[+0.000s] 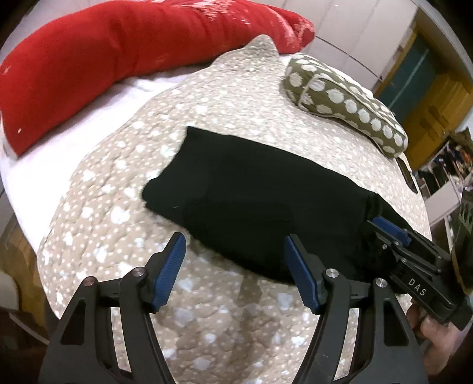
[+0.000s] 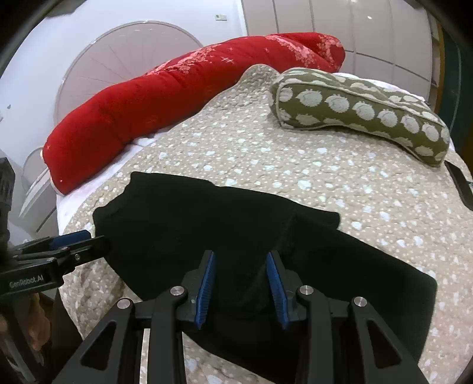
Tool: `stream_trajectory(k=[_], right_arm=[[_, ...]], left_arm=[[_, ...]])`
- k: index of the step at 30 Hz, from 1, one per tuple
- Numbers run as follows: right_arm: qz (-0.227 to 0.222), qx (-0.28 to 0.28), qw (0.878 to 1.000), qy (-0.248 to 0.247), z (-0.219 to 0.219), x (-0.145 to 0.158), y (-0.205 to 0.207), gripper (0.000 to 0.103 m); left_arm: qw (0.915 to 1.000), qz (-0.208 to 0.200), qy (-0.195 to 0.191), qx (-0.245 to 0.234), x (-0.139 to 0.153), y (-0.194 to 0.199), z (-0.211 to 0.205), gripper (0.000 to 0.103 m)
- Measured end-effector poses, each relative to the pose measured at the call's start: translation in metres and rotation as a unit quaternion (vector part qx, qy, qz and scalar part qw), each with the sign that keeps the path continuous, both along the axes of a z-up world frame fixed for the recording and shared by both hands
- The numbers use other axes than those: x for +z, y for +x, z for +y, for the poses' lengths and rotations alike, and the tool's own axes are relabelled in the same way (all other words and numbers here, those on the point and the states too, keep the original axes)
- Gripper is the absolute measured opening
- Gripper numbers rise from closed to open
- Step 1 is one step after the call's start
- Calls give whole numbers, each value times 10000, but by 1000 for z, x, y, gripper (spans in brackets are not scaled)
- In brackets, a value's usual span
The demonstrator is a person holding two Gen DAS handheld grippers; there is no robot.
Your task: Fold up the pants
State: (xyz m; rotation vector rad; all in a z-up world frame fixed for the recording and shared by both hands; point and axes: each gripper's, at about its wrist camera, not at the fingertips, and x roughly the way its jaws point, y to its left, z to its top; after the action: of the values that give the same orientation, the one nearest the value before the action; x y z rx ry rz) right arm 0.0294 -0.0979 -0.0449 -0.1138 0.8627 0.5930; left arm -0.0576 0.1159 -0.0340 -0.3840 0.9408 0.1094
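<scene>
The black pants [image 1: 251, 192] lie folded on the beige dotted bedspread [image 1: 207, 103]; they also show in the right wrist view [image 2: 236, 221]. My left gripper [image 1: 235, 245] is open and empty, just at the pants' near edge. It shows at the left of the right wrist view [image 2: 85, 239]. My right gripper [image 2: 241, 263] stands open with a raised fold of the pants between its blue pads [image 2: 207, 283]. In the left wrist view the right gripper [image 1: 381, 224] sits at the pants' right end.
A long red pillow [image 2: 177, 97] lies at the back of the bed. A green pillow with white spots [image 2: 369, 109] lies at the back right. A dark phone-like object [image 2: 459, 183] is at the right edge. White wardrobe doors [image 2: 340, 26] stand behind.
</scene>
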Motion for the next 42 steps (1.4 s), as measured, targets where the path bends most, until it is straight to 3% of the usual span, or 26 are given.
stream_trajectory(k=[6,13,17,22,28,32,37,38,40,41,42], right_arm=[[-33,266,9996,72,14,2,0,35],[41,736,9968,292,48,0,16,41],[-105,1120,9936,130,82,4,32,42],[83,1348,9907,146,113,-1,59,43],[261,1603,9866,184,139,-9,81,46],[469,1764,9831,137,155,-16,92,47],[789,1742,9810,326,161,-35,103,48],[794,1737,9805,465,159,-36,103,47],[789,1821,9784,585,158,-38,101,37],[766,1848,9781,583,158,-38,101,35],[726,1880,9779,556,159,-38,99,29]], left_arm=[[9993,-75,-269,241,-4,-14,22,69],[9940,56,-884,645,-27,-9,45,70],[9912,-114,-1082,756,-27,-3,47,79],[9932,-1,-849,797,-30,11,42,79],[9925,-31,-902,821,-36,22,45,82],[9921,-197,-979,756,-40,28,45,93],[9891,-440,-1125,838,-42,30,48,92],[9889,-461,-1120,858,-42,29,49,88],[9897,-456,-1005,910,-41,29,49,70],[9904,-429,-913,943,-41,29,50,51],[9906,-411,-913,930,-42,29,50,39]])
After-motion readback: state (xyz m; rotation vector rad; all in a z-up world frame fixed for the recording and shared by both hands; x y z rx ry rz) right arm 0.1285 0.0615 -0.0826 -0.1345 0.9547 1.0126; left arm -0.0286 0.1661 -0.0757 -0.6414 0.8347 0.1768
